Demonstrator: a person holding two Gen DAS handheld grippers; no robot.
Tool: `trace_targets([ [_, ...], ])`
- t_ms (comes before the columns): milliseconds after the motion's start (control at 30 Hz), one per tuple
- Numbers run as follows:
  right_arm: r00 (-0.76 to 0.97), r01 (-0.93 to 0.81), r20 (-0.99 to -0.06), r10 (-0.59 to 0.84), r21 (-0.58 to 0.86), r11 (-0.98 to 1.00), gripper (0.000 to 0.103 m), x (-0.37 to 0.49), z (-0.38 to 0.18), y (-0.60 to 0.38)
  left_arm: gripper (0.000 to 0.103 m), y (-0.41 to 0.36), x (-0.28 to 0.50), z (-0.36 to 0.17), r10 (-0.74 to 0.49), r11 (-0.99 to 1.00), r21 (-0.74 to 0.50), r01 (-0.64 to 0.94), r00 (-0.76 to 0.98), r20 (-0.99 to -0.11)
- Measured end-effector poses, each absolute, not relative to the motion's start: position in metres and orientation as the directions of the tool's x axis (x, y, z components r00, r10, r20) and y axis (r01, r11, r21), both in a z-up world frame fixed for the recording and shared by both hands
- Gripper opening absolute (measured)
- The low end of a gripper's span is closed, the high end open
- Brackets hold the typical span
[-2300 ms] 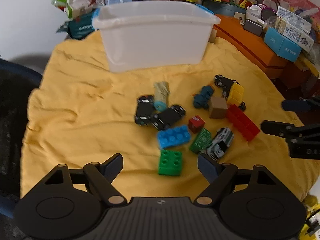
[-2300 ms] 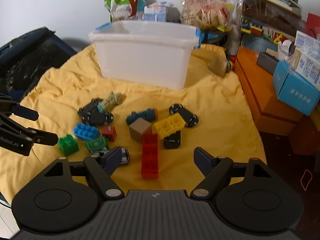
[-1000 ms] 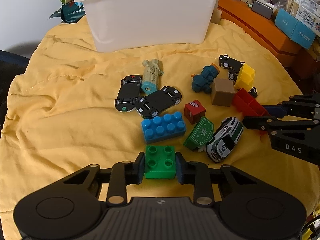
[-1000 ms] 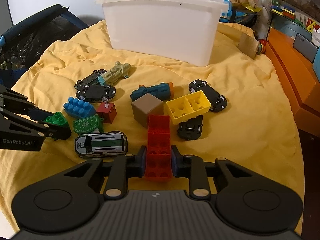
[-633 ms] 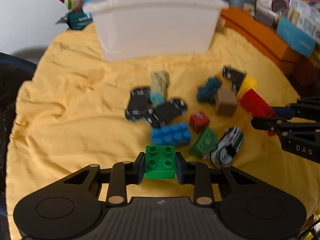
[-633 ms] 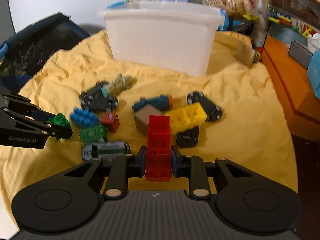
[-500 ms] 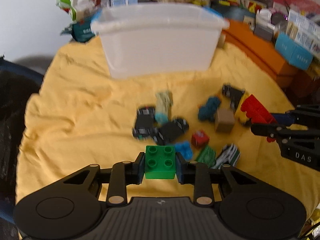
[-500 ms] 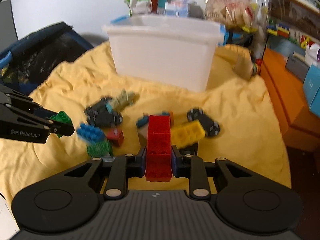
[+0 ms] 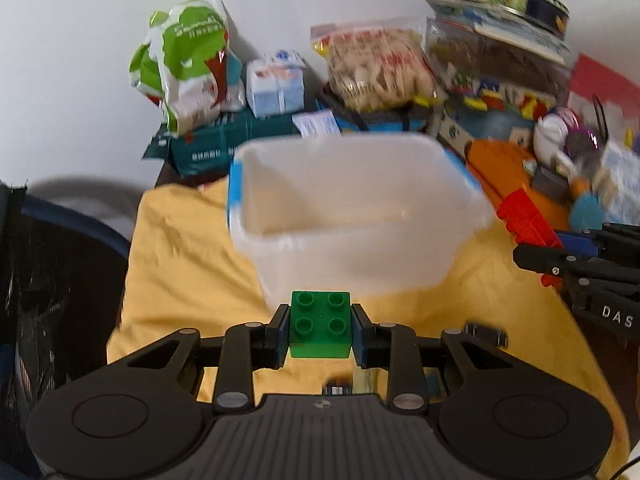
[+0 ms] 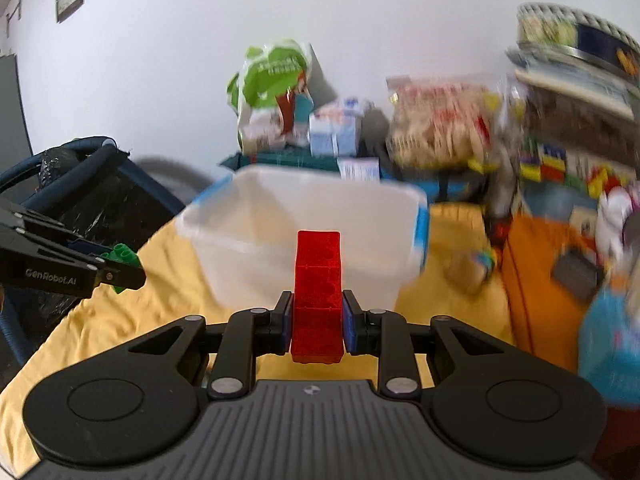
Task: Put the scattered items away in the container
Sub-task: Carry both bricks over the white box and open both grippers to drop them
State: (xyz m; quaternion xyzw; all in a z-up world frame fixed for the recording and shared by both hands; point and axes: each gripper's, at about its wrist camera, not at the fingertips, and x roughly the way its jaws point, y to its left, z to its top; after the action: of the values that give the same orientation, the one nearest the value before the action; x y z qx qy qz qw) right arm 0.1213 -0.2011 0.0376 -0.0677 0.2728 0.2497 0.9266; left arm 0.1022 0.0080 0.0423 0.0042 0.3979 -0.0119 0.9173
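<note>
Left gripper (image 9: pixel 320 330): clamped on a green four-stud brick (image 9: pixel 320 325), studs up, held in the air short of the near wall of the white container (image 9: pixel 356 216). Right gripper (image 10: pixel 317 322): clamped on a long red brick (image 10: pixel 318 292), tilted up toward the same container. Container: open-topped, blue-edged, standing on a yellow cloth (image 9: pixel 180 264). Background: snack bags and boxes, blurred.

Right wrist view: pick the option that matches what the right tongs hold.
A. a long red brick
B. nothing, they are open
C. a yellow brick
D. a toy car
A: the right tongs are shut on a long red brick, which sticks out forward toward the white container.
</note>
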Motion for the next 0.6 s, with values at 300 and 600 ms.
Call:
trace_targets([
  [300,0.694,-0.488,-0.591,0.412,0.035,0.872,0.027,0.189,0.063,-0.178,0.034,0.012,0.178,0.073,-0.014,1.0,-0.028,-0.009,0.694,-0.72],
  [600,0.615,-0.445,-0.702,0.359,0.067,0.893,0.027,0.244,0.03,-0.158,0.034,0.011,0.237,0.04,0.011,0.999,-0.018,-0.04,0.615,-0.789],
])
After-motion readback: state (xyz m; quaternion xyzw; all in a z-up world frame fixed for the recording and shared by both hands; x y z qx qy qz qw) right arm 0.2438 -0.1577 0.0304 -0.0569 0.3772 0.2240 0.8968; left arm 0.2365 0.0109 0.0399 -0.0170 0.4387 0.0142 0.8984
